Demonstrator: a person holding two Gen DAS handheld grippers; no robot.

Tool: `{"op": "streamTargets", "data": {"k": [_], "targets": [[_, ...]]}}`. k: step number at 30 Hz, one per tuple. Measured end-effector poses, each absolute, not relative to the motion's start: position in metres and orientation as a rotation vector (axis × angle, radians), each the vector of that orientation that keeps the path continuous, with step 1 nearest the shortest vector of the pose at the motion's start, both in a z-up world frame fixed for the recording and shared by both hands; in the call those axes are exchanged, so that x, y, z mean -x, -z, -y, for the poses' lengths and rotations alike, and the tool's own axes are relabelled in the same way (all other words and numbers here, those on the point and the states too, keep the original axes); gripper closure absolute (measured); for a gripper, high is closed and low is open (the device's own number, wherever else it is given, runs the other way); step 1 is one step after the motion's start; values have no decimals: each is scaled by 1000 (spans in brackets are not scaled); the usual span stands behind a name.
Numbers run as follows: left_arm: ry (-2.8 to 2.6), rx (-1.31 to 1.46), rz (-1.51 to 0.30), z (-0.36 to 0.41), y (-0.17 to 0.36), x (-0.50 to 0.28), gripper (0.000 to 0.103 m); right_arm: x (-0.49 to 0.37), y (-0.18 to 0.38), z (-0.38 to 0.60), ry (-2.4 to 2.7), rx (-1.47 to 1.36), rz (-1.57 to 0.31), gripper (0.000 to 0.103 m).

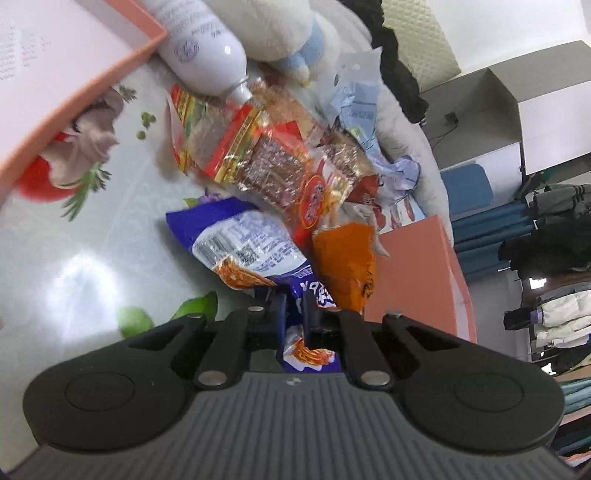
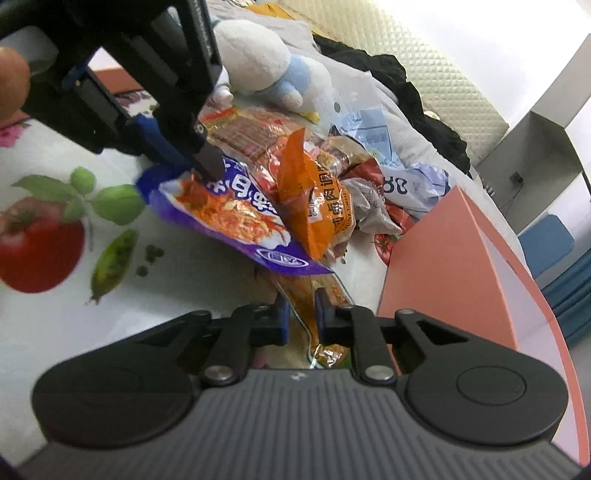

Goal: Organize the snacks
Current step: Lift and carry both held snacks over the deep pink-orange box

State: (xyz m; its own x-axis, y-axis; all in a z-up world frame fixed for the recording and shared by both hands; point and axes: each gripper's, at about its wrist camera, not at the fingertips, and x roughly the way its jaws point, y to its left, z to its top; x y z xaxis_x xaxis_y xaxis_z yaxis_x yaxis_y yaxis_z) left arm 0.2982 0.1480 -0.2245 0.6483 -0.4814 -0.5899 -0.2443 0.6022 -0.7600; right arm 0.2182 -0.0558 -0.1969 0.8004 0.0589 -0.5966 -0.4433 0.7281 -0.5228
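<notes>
Through my left wrist camera, my left gripper (image 1: 293,310) is pinched tight on the edge of the purple noodle packet (image 1: 236,243), which lies on the tablecloth (image 1: 74,258) just left of the orange sachet (image 1: 345,266). Behind the purple packet sit one clear red-banded snack pack (image 1: 266,155), one white bottle (image 1: 199,48) and one plush toy (image 1: 295,33). My hold is only on the packet's rim, so I judge it could tear or slip out if I lift fast.

Through my right wrist camera, my right gripper (image 2: 301,314) sits nearly closed around a golden-orange packet (image 2: 317,317), just in front of the purple packet; whether it truly pinches I cannot tell. The salmon box (image 2: 443,273) stands right of the purple packet. One left gripper (image 2: 207,162), one orange sachet (image 2: 314,199): dragging purple could topple that sachet.
</notes>
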Motion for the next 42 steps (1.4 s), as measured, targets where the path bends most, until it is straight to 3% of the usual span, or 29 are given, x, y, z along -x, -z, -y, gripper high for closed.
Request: {"op": "streamTargets", "data": {"k": [9,18,29,42], "targets": [[99,936,-806,-159,183,-215,94,-182,171,77,-358,631,-595,90],[1,769,-790,-156,147,-154,93,-161,134,107,-418,360,-651,92],[-57,529,-823,-105,126,-128,94,-150,99,141,-437,112,-674,92],[-2,344,-765,-53,50,-102,94,-108,32,190,-429,-66,-592,92]]}}
